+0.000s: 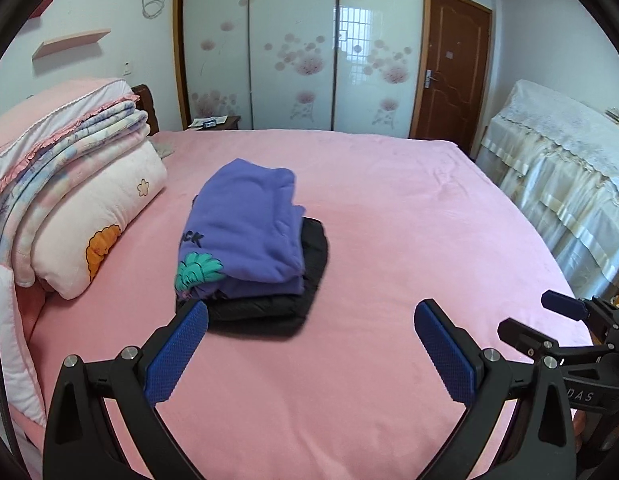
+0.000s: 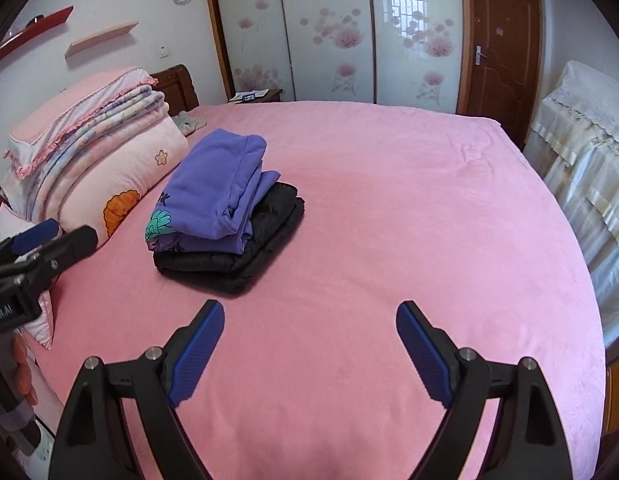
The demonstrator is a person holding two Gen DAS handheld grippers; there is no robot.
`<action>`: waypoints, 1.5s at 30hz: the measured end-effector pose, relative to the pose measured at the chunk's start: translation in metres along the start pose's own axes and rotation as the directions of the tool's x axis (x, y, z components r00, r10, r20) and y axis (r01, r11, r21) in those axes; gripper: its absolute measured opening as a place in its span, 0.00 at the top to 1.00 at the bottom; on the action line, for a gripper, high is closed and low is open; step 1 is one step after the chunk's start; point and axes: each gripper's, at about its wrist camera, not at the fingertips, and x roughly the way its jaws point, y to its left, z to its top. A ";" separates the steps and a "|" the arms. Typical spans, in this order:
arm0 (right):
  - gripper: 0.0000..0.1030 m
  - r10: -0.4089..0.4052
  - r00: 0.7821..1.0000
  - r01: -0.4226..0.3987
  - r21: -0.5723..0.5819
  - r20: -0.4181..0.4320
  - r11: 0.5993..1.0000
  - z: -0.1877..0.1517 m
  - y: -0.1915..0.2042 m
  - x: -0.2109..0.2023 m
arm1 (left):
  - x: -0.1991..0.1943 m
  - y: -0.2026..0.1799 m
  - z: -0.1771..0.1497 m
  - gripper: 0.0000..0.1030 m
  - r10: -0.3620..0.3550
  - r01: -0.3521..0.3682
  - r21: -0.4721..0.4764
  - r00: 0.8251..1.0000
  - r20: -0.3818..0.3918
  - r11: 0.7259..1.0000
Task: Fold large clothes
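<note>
A folded purple sweatshirt point(image 1: 245, 228) with a teal print lies on top of a folded black garment point(image 1: 277, 308) on the pink bed point(image 1: 389, 240). The stack also shows in the right wrist view, purple sweatshirt point(image 2: 213, 192) over black garment point(image 2: 245, 256). My left gripper point(image 1: 311, 320) is open and empty, just in front of the stack. My right gripper point(image 2: 309, 320) is open and empty, to the right of and nearer than the stack. Each gripper appears in the other's view, the right one point(image 1: 549, 316) and the left one point(image 2: 53, 236).
Folded quilts and pillows point(image 1: 69, 184) are piled at the bed's left head end. A wardrobe with flowered sliding doors point(image 1: 301, 44) and a brown door point(image 1: 453, 64) stand behind the bed. Furniture under a lace cover point(image 1: 561, 168) stands to the right.
</note>
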 end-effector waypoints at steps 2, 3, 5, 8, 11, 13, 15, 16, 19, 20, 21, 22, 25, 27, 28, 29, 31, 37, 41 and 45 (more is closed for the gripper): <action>0.14 -0.007 1.000 0.007 0.002 0.015 1.000 -0.009 -0.006 -0.017 | -0.015 -0.012 -0.009 0.00 -0.015 0.015 -0.003 1.000 0.017 1.000; 0.14 -0.018 1.000 0.018 0.003 0.021 1.000 -0.014 -0.008 -0.025 | -0.023 -0.018 -0.014 0.00 -0.018 0.019 -0.013 0.999 0.028 1.000; 0.14 -0.036 0.999 0.037 -0.008 0.028 0.999 -0.024 -0.012 -0.041 | -0.036 -0.027 -0.024 0.00 -0.021 0.022 -0.029 0.999 0.039 0.999; 0.14 -0.056 0.997 0.057 -0.022 0.051 0.998 -0.043 -0.018 -0.069 | -0.059 -0.042 -0.040 0.00 -0.016 0.018 -0.041 0.999 0.050 0.999; 0.14 -0.073 0.995 0.075 -0.026 0.074 0.997 -0.065 -0.023 -0.095 | -0.086 -0.058 -0.060 0.00 -0.008 0.013 -0.067 0.997 0.073 0.998; 0.14 -0.100 0.992 0.103 -0.035 0.077 0.994 -0.078 -0.025 -0.108 | -0.100 -0.068 -0.075 0.00 -0.006 0.011 -0.082 0.998 0.069 0.997; 0.14 -0.134 0.988 0.139 -0.053 0.083 0.989 -0.093 -0.025 -0.122 | -0.113 -0.078 -0.092 0.00 -0.021 0.026 -0.083 0.998 0.064 0.996; 0.14 -0.144 0.985 0.150 -0.063 0.091 0.987 -0.099 -0.025 -0.127 | -0.117 -0.083 -0.100 0.00 -0.034 0.038 -0.079 0.998 0.060 0.996; 0.14 -0.177 0.976 0.188 -0.080 0.123 0.979 -0.117 -0.029 -0.145 | -0.129 -0.096 -0.125 0.00 -0.038 0.041 -0.069 0.999 0.036 0.997; 0.14 -0.188 0.974 0.198 -0.074 0.130 0.977 -0.123 -0.030 -0.150 | -0.132 -0.100 -0.132 0.00 -0.023 0.024 -0.067 1.000 0.021 0.997; 0.14 -0.191 0.972 0.202 -0.066 0.138 0.977 -0.129 -0.032 -0.155 | -0.135 -0.104 -0.139 0.00 -0.009 0.010 -0.068 1.000 0.005 0.998; 0.14 -0.192 0.971 0.201 -0.051 0.145 0.978 -0.136 -0.035 -0.160 | -0.137 -0.107 -0.146 0.00 0.001 -0.002 -0.074 1.000 -0.013 0.997; 0.14 -0.190 0.970 0.195 -0.014 0.152 0.981 -0.155 -0.042 -0.169 | -0.147 -0.114 -0.163 0.00 -0.015 0.011 -0.093 0.999 -0.033 0.996; 0.14 -0.199 0.967 0.199 0.014 0.160 0.980 -0.168 -0.045 -0.174 | -0.153 -0.117 -0.172 0.00 -0.015 0.013 -0.097 1.000 -0.023 0.995; 0.14 -0.201 0.966 0.199 0.027 0.162 0.980 -0.174 -0.046 -0.177 | -0.157 -0.119 -0.177 0.00 -0.001 0.000 -0.096 1.000 -0.017 0.995; 0.14 -0.201 0.966 0.195 0.052 0.165 0.979 -0.182 -0.048 -0.180 | -0.162 -0.122 -0.183 0.00 0.018 -0.018 -0.092 1.000 -0.002 0.996; 0.14 -0.192 0.967 0.179 0.085 0.170 0.980 -0.193 -0.051 -0.184 | -0.169 -0.126 -0.191 0.00 0.036 -0.034 -0.091 0.999 0.017 0.995; 0.14 -0.228 0.953 0.217 0.078 0.201 0.973 -0.210 -0.051 -0.194 | -0.174 -0.134 -0.206 0.00 0.043 -0.042 -0.088 0.999 0.009 0.995; 0.14 -0.225 0.949 0.211 0.086 0.222 0.974 -0.216 -0.054 -0.203 | -0.177 -0.136 -0.213 0.00 0.036 -0.035 -0.086 0.999 0.002 0.996; 0.14 -0.228 0.947 0.216 0.078 0.227 0.973 -0.219 -0.054 -0.205 | -0.182 -0.142 -0.218 0.00 0.033 -0.032 -0.073 0.999 0.009 0.997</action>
